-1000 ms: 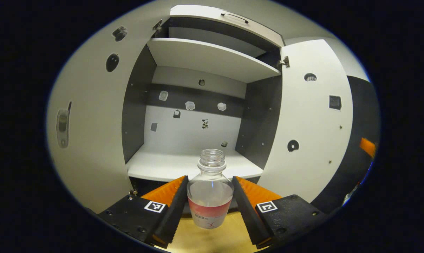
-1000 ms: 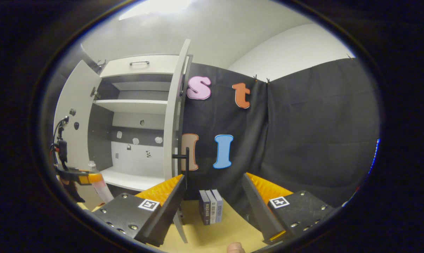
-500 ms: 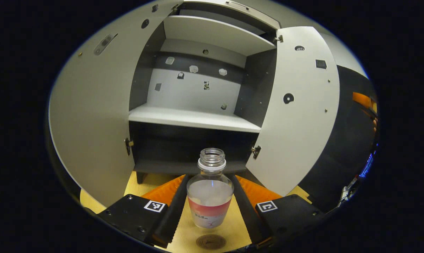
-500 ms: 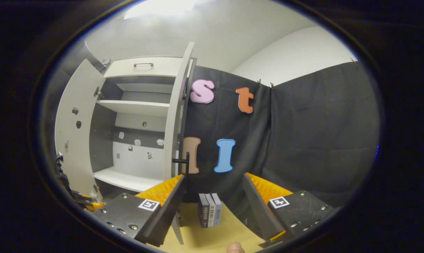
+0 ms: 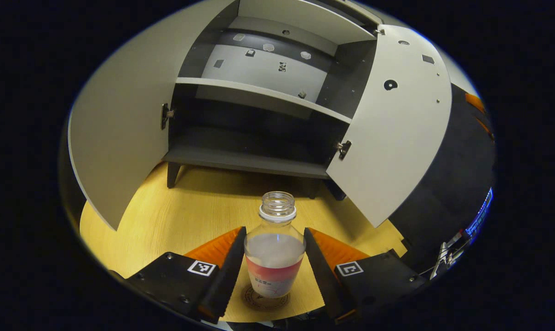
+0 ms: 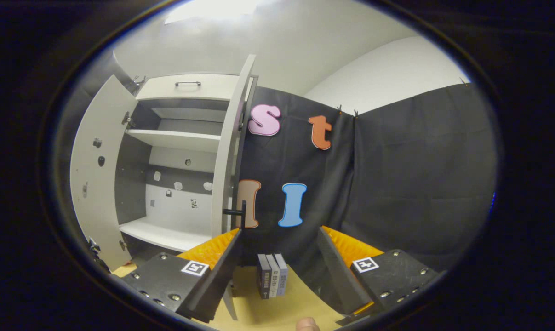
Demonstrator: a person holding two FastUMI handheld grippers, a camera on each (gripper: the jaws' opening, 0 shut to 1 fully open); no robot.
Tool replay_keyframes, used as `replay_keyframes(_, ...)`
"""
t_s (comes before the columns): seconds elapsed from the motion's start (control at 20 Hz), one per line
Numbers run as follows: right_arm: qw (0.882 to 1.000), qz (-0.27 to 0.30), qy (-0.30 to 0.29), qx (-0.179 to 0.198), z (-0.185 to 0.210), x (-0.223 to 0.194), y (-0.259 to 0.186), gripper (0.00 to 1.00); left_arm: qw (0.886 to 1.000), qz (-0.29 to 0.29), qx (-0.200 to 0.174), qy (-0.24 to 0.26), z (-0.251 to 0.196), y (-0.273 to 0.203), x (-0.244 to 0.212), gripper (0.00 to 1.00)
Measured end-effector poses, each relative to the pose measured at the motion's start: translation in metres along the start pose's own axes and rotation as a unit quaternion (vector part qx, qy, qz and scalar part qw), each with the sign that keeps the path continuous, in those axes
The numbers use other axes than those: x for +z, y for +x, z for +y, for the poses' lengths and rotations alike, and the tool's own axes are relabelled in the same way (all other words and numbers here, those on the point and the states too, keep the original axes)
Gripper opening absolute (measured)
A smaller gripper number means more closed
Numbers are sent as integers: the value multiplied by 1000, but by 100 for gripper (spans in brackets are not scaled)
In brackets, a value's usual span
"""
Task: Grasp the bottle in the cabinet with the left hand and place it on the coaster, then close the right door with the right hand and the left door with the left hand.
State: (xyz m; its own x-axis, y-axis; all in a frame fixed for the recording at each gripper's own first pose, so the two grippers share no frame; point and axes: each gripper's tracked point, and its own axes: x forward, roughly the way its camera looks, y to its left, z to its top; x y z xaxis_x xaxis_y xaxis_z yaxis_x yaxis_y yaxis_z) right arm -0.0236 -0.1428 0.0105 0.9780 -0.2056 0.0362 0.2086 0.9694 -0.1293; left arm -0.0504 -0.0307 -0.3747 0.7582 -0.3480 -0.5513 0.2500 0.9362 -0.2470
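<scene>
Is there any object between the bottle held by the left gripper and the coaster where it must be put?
Nothing visible. The clear uncapped bottle with a red label, between the left gripper's jaws, is directly over the round brown coaster on the light wooden tabletop.

One bottle (image 5: pixel 274 257), one coaster (image 5: pixel 264 298), two doors, perhaps three books (image 6: pixel 271 280).

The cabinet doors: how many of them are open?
2. The left door is swung out at the left of the cabinet; the right door stands open at its right.
</scene>
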Motion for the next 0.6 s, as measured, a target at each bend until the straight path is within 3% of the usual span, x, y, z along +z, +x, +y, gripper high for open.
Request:
replay_keyframes(0.55,1000,7,-2,-10,-12,-5,-8,98,1000,0,11,15,1,7,-37,80)
replay_keyframes(0.6,1000,8,-1,-10,-11,-6,-6,93,1000,0,11,20,-1,7,-37,81)
